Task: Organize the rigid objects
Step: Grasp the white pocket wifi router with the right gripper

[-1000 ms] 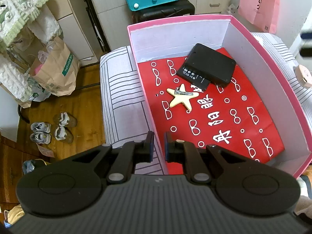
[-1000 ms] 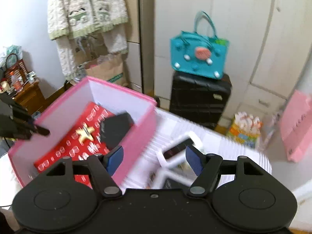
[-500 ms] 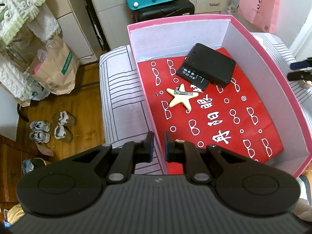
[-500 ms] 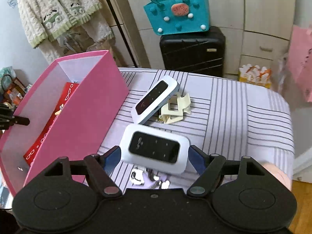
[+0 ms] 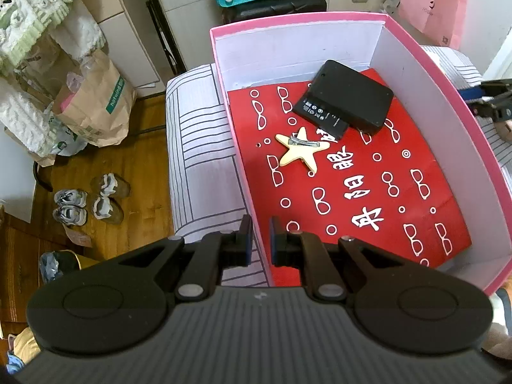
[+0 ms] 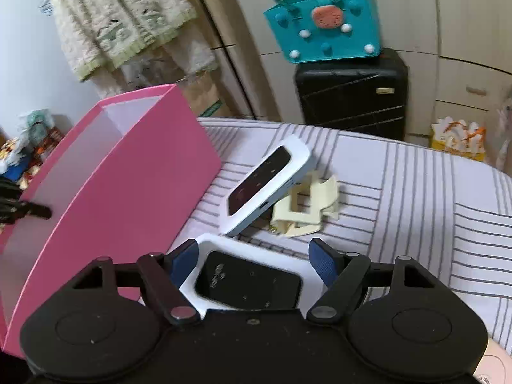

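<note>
**Box pinned, white device lined up**

Wooden floor, shoes and a paper bag fill the left of the left wrist view. Over the striped tabletop (image 5: 195, 147), the left hand-held gripper (image 5: 260, 235) is pinched tight on the near wall of the pink box (image 5: 441, 83). Inside, on the red patterned sheet (image 5: 368, 192), lie a black device (image 5: 348, 102) and a star-shaped clip (image 5: 300, 153), just beside each other.

Over to the right wrist view: cupboards, a black suitcase and a teal bag behind. The right hand-held gripper (image 6: 254, 257) has just been spreading; its blue pads stand either side of a white device (image 6: 249, 275), and I cannot tell whether they touch it. A second white device (image 6: 268, 185) leans on a cream claw clip (image 6: 307, 208) beyond.
</note>
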The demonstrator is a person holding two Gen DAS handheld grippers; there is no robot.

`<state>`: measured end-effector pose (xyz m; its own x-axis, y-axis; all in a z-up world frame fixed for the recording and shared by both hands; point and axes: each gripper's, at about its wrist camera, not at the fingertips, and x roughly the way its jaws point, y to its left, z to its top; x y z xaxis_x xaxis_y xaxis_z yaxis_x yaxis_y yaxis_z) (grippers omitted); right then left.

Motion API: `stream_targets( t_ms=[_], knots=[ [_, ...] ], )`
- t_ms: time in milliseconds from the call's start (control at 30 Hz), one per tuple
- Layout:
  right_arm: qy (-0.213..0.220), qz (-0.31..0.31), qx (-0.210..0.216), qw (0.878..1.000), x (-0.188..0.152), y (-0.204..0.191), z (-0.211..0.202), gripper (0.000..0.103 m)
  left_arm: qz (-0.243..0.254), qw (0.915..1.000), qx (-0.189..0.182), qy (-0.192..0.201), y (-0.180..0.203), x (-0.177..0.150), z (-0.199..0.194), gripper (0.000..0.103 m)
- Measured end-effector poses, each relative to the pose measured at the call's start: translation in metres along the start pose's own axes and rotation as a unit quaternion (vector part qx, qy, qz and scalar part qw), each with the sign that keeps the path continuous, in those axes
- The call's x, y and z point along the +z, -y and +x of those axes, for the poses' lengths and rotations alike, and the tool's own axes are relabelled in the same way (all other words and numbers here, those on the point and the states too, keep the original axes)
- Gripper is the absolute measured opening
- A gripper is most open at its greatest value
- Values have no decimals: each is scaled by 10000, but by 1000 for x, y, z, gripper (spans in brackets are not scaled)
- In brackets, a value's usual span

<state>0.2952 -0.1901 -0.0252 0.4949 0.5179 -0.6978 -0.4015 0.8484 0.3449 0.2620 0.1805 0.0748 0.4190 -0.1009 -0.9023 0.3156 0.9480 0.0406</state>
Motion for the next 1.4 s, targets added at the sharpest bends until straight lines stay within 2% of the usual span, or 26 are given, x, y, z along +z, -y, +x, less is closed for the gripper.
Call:
stream_targets(
  t_ms=[167,267,433,567,700,833,900,1100,1233,1300,1400],
  knots=[
    [-191,57,399,9990,-5,6,-8,80,-123,9998,-151,-81,-1,-2,-2,10],
    [-332,-45,662,9972,-11,4,-15,81,-112,9999,-114,-58,-1,-2,-1,10],
    [-452,-1083,87,9930,-22,-18,-16,82,-179,9997,-172,-14,-5,-4,-1,9],
    [-438,-2038,-376,9773,-27,-37,-12,87,-102,9999,-116,0,-2,-5,-2,9],
    [-597,-2869,-450,9550,-18,-46,-5,89,-90,9999,-58,3,-1,-4,-2,9],
    [-813,-3065,-246,9481,-12,-49,8,88,-165,9998,-120,20,-4,-3,-2,9],
    [-775,-2985,-235,9510,-9,-52,11,81,-153,9998,-121,35,-4,-3,-2,9],
    [-529,-2227,17,9735,1,-50,-3,60,-127,9998,-148,60,-3,-4,-1,10],
    [-434,-1876,-45,9813,1,-46,-2,60,-104,9998,-131,69,-1,-5,-1,10],
    [-438,-1837,-100,9820,-1,-43,-2,69,-106,9998,-127,67,-1,-5,0,10],
    [-383,-1862,-152,9816,-5,-37,-5,71,-157,9997,-158,76,-1,-5,-1,10]
  ],
)
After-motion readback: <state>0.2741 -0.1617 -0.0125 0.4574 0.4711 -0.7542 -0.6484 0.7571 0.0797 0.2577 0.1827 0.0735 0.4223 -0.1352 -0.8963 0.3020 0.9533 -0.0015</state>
